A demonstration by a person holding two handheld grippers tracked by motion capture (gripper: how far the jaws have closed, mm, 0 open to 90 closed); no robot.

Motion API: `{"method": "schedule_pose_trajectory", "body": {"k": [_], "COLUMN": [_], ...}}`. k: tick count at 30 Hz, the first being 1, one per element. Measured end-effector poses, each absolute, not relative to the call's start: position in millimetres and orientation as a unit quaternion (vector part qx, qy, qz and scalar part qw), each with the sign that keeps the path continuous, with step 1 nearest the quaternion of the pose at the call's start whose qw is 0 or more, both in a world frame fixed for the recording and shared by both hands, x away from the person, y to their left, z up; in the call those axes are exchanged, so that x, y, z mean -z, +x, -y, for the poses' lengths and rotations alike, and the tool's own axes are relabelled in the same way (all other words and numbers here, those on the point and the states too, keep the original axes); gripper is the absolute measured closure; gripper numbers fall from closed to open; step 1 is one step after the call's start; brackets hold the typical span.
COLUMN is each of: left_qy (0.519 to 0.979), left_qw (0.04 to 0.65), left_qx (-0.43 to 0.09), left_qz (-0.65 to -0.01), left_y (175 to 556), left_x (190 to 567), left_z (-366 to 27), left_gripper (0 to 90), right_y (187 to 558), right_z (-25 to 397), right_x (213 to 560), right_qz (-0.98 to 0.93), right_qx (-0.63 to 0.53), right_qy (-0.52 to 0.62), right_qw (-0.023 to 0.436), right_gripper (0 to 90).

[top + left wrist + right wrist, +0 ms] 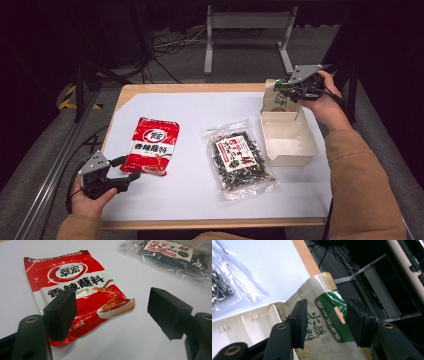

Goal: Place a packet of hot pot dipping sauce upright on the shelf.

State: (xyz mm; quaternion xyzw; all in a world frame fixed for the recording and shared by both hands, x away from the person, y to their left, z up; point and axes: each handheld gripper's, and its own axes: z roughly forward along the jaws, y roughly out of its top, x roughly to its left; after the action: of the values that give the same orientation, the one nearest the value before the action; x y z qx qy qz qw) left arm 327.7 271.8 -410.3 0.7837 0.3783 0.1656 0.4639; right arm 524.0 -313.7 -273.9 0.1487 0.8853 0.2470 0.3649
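The table [131, 93] has a wooden edge and a big white sheet [200, 190] on top. Under it the floor [30, 185] is grey carpet. At 12 o'clock stands a grey metal frame [247, 22] with two legs. Black cables [165, 47] lie at 11 o'clock. A metal rail [55, 165] runs along at 9 o'clock. The room behind is dark.

The person wears tan, mustard-coloured long sleeves [357, 185] that reach the wrists. Each hand carries a black claw with 2 blocky, rectangular jaws on rounded arms. The left claw [127, 167] has a grey three-cornered plate on top, dotted with small dark holes, and so does the right claw [287, 90]. Brass-coloured ringed screw holes sit at the base of the jaw arms. A thin black cable trails from each claw.
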Motion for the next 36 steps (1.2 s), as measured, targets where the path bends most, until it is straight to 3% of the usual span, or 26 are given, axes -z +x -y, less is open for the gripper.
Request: {"method": "schedule_pose_trajectory", "body": {"k": [10, 18, 36], "left_qy": [0.774, 0.771, 0.769], "left_qw": [0.459, 0.452, 0.414], "left_qx": [-0.19, -0.19, -0.173], "left_qz": [-0.393, -0.406, -0.456], "left_y": [337.6, 353.0, 381.8], "left_x": [407.4, 408.4, 427.0], "left_z": [-271.5, -273.3, -279.5], "left_gripper": [23.2, 28.3, 21.0], "right_y": [502.1, 482.2, 439.3], "right_z": [308.1, 299.8, 268.1], "right_x": [263.0, 259.9, 261.7], "right_qz": [-0.856, -0.84, -0.833], "right_qx": [-0.316, -0.372, -0.417], "right_qy": [0.181, 0.221, 0.242], "right_qw": [0.366, 0.327, 0.269], "right_gripper": [44.9, 40.7, 35.5]}}
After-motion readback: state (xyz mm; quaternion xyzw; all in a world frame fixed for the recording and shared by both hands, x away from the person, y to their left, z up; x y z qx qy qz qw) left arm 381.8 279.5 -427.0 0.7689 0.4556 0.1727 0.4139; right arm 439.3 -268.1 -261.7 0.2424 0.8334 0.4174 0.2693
